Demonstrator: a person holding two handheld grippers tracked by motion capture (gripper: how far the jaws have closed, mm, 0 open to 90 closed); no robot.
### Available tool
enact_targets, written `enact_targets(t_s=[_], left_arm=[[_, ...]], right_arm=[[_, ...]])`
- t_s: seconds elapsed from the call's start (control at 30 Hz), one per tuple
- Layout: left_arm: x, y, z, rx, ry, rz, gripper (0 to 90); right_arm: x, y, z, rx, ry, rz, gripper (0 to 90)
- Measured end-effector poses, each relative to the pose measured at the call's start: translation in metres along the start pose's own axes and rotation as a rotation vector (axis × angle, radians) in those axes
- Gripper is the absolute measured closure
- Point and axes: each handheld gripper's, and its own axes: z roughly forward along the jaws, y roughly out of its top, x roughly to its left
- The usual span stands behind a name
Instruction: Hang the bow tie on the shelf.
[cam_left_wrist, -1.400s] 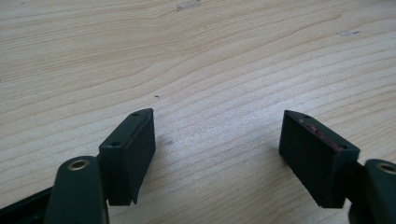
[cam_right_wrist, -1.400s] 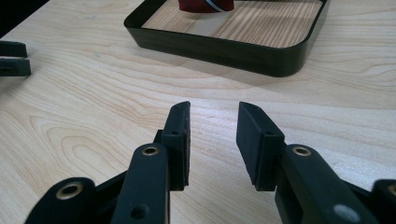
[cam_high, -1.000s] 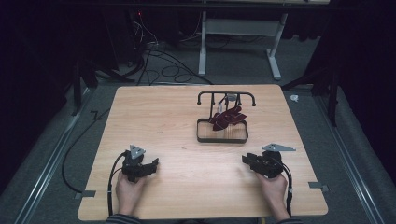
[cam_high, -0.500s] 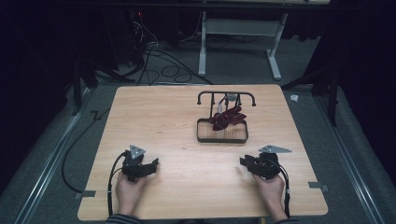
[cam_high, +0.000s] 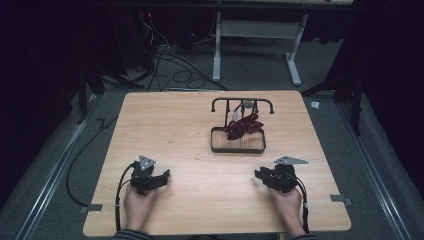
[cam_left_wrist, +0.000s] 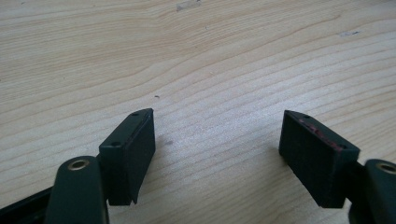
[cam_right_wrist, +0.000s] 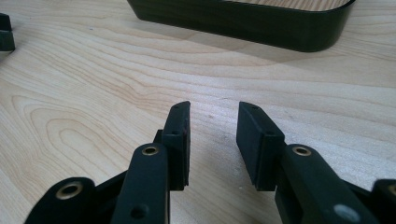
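Resting low on the table (cam_high: 190, 125), left hand-held gripper (cam_left_wrist: 217, 140) gapes wide; right hand-held gripper (cam_right_wrist: 212, 135) stands narrowly parted.

- Left gripper (cam_left_wrist: 217, 135): two black jaws rise from the bottom of the left gripper view, spread wide apart, nothing between them.
- Left-hand jaw: flat black rectangular pad (cam_left_wrist: 133, 151), two small screw holes on its top edge, brass-ringed pivot hole on the black link below it.
- Right-hand jaw: matching black pad (cam_left_wrist: 313, 156), faint reddish smear along its top edge, another brass-ringed hole at the frame's bottom right corner.
- Light wooden worktop with wavy grain (cam_left_wrist: 210, 60) under and beyond the jaws; a few small dark specks and faint marks on it.
- Jaws low over the worktop; contact cannot be told.
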Motion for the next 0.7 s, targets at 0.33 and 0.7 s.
enact_targets(t_s=[0.33,0.7], left_arm=[[0.0000,0.0000,0.0000,0.000,0.000,0.000,27.5],[0.0000,-0.0001,0.0001,-0.001,0.000,0.000,27.5]], right_arm=[[0.0017,-0.0008,0.0042,0.010,-0.008,-0.012,66.7],[0.0036,-0.0018,0.0074,0.014,-0.008,-0.018,66.5]])
